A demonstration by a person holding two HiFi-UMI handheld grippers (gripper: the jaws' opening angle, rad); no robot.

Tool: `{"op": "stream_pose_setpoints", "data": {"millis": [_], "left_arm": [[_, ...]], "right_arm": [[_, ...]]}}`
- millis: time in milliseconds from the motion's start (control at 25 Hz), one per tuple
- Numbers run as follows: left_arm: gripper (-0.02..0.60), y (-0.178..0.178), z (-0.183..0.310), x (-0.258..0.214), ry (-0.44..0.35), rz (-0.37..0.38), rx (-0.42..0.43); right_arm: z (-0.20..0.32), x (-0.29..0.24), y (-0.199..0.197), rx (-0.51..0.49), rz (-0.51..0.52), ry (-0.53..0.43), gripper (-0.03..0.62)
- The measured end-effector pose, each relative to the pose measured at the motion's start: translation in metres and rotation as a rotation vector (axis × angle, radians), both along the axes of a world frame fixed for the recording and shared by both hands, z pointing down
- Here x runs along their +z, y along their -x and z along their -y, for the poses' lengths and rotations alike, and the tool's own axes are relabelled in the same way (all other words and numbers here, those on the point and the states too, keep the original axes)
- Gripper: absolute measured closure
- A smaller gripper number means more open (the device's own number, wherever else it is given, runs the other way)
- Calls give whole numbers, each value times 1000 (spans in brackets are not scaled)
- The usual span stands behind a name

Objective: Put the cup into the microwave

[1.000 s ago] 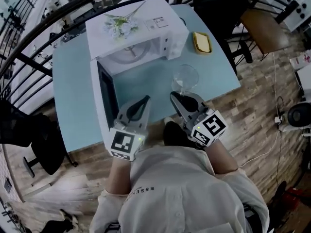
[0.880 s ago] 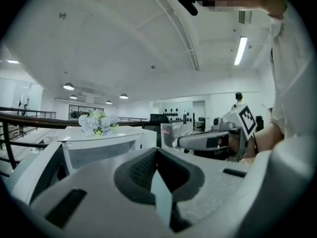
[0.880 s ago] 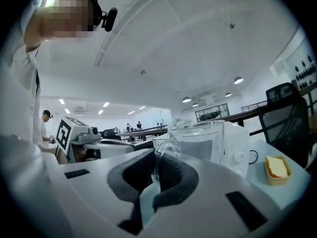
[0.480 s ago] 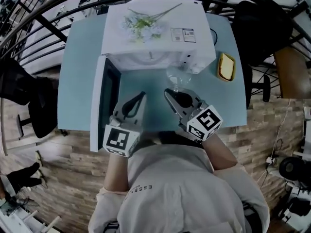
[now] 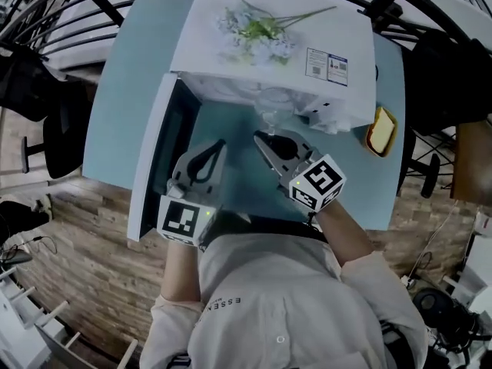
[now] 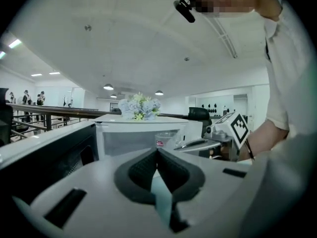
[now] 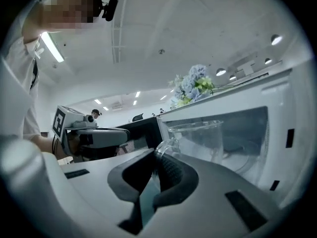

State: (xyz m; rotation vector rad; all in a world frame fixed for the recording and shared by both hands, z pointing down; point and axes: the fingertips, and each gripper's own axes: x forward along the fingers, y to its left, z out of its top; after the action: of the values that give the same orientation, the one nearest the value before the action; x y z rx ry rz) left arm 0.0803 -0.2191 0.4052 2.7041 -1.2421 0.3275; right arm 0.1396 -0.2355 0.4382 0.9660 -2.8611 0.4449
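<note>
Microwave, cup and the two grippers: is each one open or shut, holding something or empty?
Microwave: open.
Door: swung wide open.
Cup: upright, looks empty, held by its handle just in front of the opening.
Right gripper: jaws shut on the cup's handle.
Left gripper: jaws shut, nothing between them.
Flowers: lying on top of the microwave.

- Microwave cavity (image 7: 250,133): front left open. Its mouth is partly taken up by the cup (image 5: 275,102), which is held there in the right gripper (image 5: 259,138).
- Door (image 5: 152,160): swung out leftward, so approach from that side is walled off.
- Table (image 5: 231,183): a bare strip is left between the door and the yellow block (image 5: 381,131).
- Microwave top (image 5: 338,21): partly covered by flowers (image 5: 257,31).
</note>
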Motion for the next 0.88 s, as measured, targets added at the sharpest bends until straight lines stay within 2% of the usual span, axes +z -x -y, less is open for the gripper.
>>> {"op": "stream_pose_setpoints", "data": {"millis": [480, 880], "left_arm": [[580, 13, 24, 32, 47, 5, -61], [580, 3, 40, 47, 48, -13, -29]], "right_arm": [[62, 39, 18, -40, -6, -9, 576], [101, 54, 15, 8, -8, -20, 576]]}}
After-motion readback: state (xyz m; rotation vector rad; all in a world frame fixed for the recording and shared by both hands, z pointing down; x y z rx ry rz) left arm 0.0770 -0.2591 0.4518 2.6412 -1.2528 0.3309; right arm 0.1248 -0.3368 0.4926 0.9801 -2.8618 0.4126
